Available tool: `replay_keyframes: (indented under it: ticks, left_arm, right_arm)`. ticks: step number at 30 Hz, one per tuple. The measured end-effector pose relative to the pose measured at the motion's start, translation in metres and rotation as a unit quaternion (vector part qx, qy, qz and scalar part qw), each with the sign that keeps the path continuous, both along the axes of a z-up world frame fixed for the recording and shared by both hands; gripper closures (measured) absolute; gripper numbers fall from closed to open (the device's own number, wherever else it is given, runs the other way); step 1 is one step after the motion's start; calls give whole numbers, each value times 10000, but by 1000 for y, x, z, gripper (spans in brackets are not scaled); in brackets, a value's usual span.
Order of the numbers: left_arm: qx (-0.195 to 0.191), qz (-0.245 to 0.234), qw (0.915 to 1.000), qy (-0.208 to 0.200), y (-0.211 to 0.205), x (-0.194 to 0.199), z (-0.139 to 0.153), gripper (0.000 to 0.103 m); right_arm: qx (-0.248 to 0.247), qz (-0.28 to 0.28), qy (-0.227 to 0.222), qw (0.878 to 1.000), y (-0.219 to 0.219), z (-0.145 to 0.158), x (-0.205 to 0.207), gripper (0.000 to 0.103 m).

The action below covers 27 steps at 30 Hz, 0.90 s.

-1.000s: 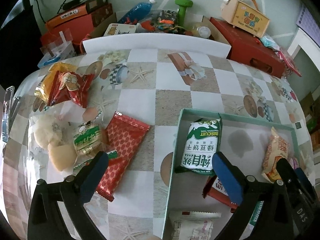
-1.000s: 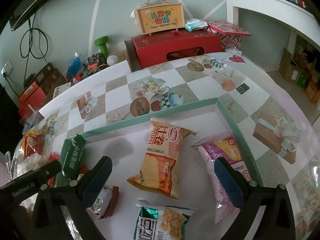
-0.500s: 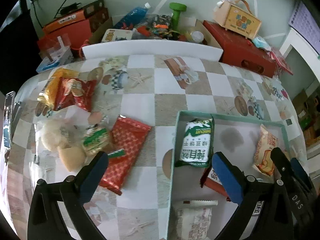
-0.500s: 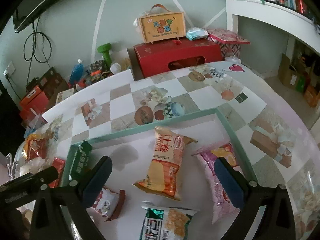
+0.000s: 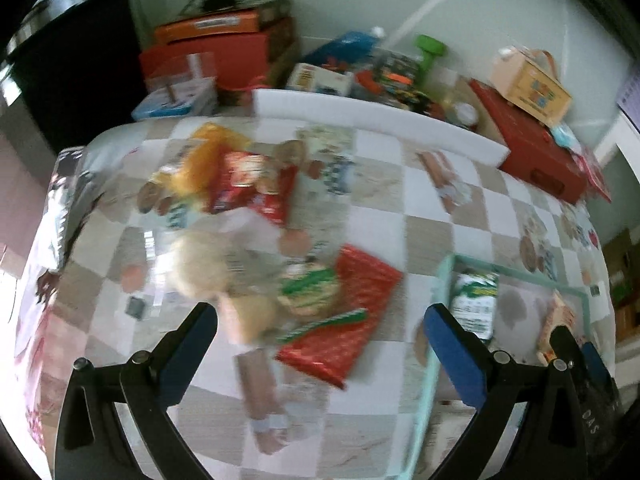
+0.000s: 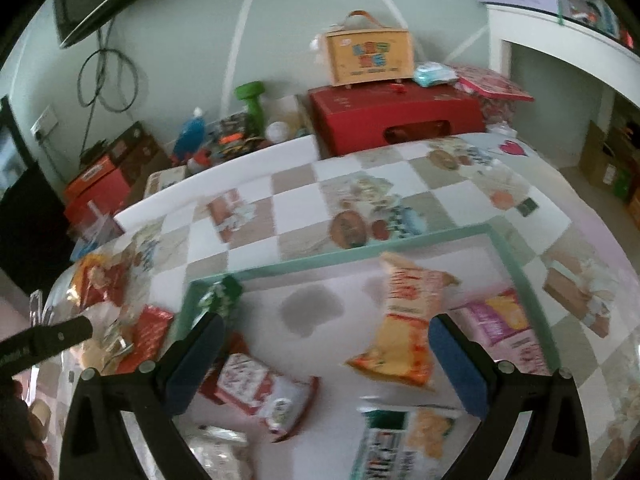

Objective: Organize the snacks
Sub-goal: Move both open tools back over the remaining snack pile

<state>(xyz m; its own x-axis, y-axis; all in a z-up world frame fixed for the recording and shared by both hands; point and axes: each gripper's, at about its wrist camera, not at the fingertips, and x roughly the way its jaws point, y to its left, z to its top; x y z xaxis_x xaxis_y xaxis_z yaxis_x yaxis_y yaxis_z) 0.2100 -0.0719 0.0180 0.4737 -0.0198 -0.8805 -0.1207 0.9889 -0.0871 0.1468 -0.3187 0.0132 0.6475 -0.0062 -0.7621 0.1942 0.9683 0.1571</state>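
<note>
1. Currently, we are holding both the left gripper [image 5: 320,344] and right gripper [image 6: 324,354] with jaws spread wide, empty.
2. The red packet [image 5: 346,314] is lying between our left jaws, on the surface outside the tray [image 5: 432,344].
3. We are risking pinching the overlapping green packet [image 5: 308,290] too.

Snack packets [image 6: 408,320] in tray [image 6: 340,258] — tool [image 6: 320,360] agape

I see a beige-and-white checked tablecloth [image 5: 420,236], a red foil packet [image 5: 352,320] at centre, a mint-green tray [image 6: 400,242], and an orange-yellow bag [image 6: 404,320] lower right.
</note>
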Motion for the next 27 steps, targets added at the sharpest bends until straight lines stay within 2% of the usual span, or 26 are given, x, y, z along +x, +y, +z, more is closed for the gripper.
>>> replay_keyframes:
  ticks: [13,23,27]
  left_arm:
    - [-166,770,9966,220,77,-18,-12,0]
    - [-570,1039,9922,381,108,-32,-28,0]
    - [-849,1085,9896,423,116,-28,-36,0]
  right_arm:
    - [265,750,9,9968,77,0,8,0]
    - [450,1221,67,9915,128,-6,13,0]
    - [256,1493,78,9884,150,-11,14,0]
